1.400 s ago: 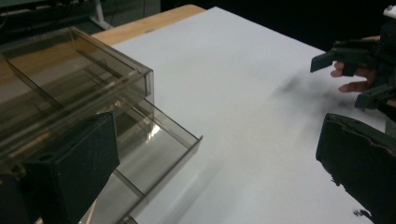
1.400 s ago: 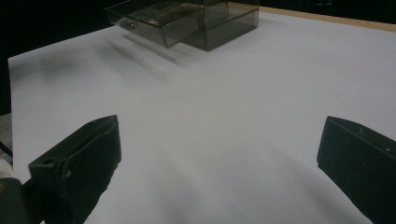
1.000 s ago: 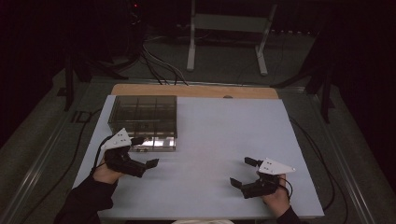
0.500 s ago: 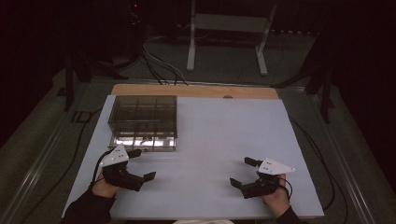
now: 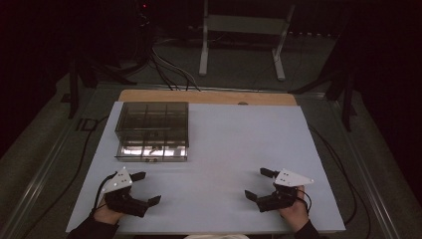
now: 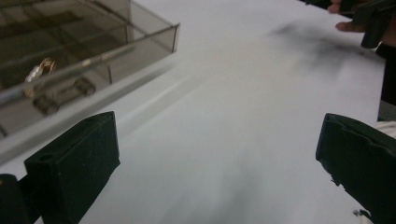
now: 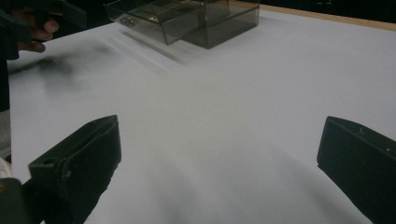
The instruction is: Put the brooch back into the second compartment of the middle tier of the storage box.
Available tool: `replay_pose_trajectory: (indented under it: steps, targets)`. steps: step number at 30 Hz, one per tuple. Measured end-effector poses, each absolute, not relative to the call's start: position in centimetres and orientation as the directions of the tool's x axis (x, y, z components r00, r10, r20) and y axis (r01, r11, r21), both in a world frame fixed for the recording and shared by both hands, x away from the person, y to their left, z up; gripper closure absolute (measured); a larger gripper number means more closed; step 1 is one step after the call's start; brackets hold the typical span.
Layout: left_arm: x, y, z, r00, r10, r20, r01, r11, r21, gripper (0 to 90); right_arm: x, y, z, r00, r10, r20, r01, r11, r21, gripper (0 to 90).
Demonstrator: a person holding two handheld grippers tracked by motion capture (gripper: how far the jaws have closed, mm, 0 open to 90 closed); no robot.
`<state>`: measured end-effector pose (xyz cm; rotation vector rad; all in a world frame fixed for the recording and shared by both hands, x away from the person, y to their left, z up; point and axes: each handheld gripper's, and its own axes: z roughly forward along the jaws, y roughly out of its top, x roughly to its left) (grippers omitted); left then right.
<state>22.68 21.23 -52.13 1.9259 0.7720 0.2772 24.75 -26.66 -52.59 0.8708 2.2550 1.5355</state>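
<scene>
Sitting apart from both wide-open tools (image 5: pixel 144 188) (image 5: pixel 261 184), smoky clear compartment box (image 5: pixel 152 130), drawer out.

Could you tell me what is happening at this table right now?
A person sits at the white table with a gripper in each hand. The left gripper and the right gripper both rest near the front edge, jaws wide open and holding nothing. Ahead of the left gripper stands a smoky clear compartment box with its lower drawer pulled out; small items lie inside it, one of them gold-coloured.
</scene>
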Motion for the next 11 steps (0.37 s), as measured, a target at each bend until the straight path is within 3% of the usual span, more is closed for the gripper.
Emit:
replay_pose_trajectory:
  steps: [11]
  targets:
    - [21.6, 22.9, -53.0, 0.729, 0.672, -0.131, 0.406, -0.269, 0.873, 0.5, 24.7, -26.6, -52.6, -0.784, 0.613, 0.096, 0.317, 0.262, 0.912, 0.0]
